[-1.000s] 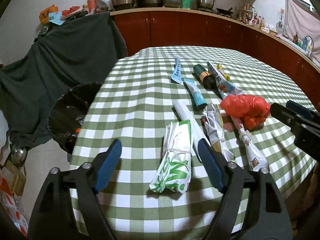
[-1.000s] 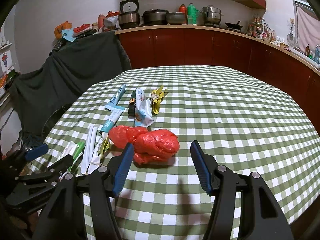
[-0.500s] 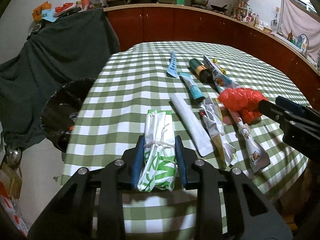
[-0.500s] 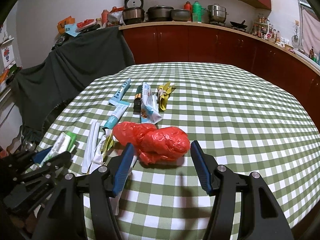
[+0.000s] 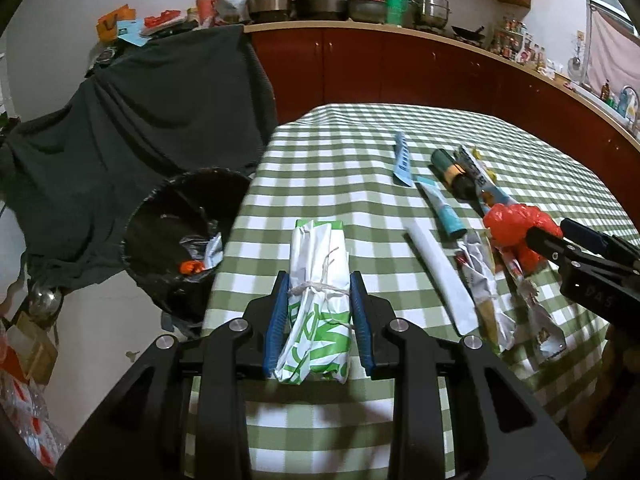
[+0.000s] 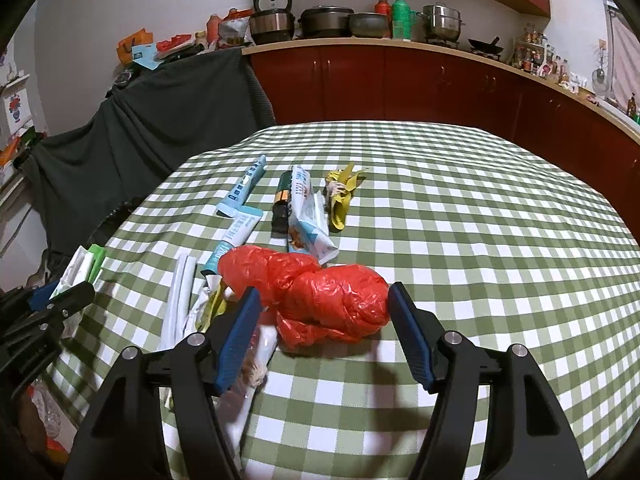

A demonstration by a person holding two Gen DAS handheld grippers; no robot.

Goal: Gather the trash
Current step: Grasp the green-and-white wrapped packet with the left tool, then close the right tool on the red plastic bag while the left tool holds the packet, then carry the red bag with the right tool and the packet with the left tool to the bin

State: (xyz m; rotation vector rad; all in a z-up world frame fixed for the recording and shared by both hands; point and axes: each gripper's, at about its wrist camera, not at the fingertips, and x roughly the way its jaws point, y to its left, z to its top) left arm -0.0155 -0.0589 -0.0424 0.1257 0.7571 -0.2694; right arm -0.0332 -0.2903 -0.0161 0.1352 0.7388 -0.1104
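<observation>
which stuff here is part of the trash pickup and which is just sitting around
Job:
left gripper, shut on the green and white wrapper bundle
right gripper, open around the red plastic bag
black bin
blue tube

Lying about:
pots on the counter
dark cloth

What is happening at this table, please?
A person is clearing trash from the table with two handheld grippers. The left gripper is shut on a white-and-green wrapper, near the black bin beside the table. The right gripper is open around a red bag, not yet gripping it. Other wrappers and tubes lie on the cloth.
</observation>
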